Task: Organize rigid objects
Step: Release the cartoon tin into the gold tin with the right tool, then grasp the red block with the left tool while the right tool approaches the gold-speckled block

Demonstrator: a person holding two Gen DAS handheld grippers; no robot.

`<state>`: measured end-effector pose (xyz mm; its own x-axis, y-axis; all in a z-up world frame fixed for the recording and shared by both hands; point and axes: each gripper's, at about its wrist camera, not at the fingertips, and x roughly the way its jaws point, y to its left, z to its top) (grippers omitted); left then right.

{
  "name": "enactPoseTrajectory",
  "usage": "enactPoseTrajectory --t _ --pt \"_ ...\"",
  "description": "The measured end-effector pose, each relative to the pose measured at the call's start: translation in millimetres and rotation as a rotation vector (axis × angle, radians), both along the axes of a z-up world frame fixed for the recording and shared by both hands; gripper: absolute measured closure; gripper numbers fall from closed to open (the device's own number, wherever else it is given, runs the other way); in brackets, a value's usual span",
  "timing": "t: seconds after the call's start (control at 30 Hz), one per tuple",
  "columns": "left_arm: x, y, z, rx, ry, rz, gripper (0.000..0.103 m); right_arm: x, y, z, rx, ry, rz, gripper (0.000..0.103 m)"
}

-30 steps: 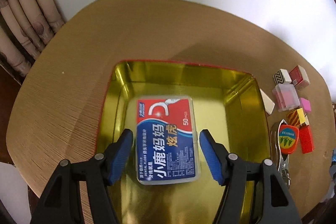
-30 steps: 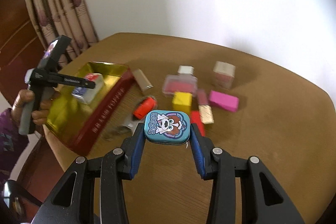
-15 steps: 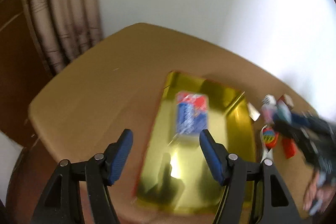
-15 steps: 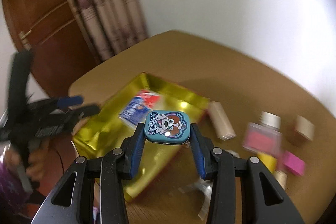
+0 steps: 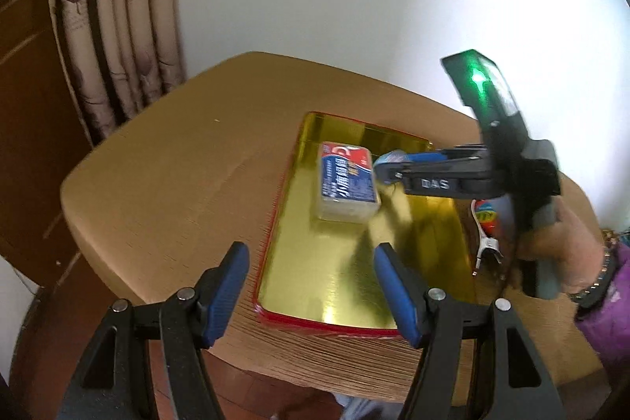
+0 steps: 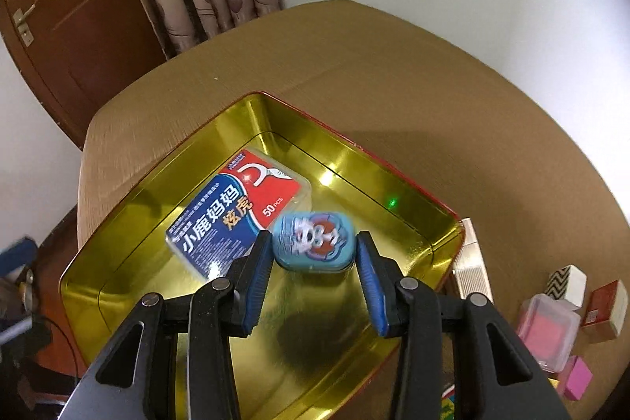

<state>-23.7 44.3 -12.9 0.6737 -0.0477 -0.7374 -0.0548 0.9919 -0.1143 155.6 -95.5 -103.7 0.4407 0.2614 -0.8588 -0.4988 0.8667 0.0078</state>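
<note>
A gold tin tray with a red rim (image 5: 338, 274) (image 6: 354, 160) sits on the round wooden table. A dental floss box (image 5: 346, 178) (image 6: 236, 211) lies flat in the tray. My right gripper (image 6: 313, 250) is over the tray, shut on a small blue dog-print tin (image 6: 313, 241), which looks blurred. In the left wrist view the right gripper (image 5: 384, 166) reaches in from the right beside the floss box. My left gripper (image 5: 311, 278) is open and empty, above the tray's near end.
Small items lie on the table right of the tray: a pink clear case (image 6: 549, 329), a zigzag block (image 6: 567, 284), a red-and-white box (image 6: 606, 306), a pink block (image 6: 577, 378), a beige bar (image 6: 470, 264), a nail clipper (image 5: 486, 250). Curtains (image 5: 118, 26) hang behind.
My left gripper let go of the floss box and pulled back from the tray. My right gripper carried the blue tin from the table's right side over into the tray.
</note>
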Motion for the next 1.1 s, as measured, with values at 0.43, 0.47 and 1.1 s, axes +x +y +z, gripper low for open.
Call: enactPoseTrajectory --t 0.43,0.47,1.1 --pt "-11 -19 2 -0.126 -0.013 -0.088 0.035 -127 -131 84 0.114 -0.308 -0.247 0.039" --pt "-11 -29 4 -0.109 -0.006 -0.127 0.035 -140 -144 84 0.082 -0.32 -0.271 0.039" --pt "35 -245 4 -0.074 0.164 -0.516 0.035 -242 -314 41 -0.025 -0.27 -0.584 0.039"
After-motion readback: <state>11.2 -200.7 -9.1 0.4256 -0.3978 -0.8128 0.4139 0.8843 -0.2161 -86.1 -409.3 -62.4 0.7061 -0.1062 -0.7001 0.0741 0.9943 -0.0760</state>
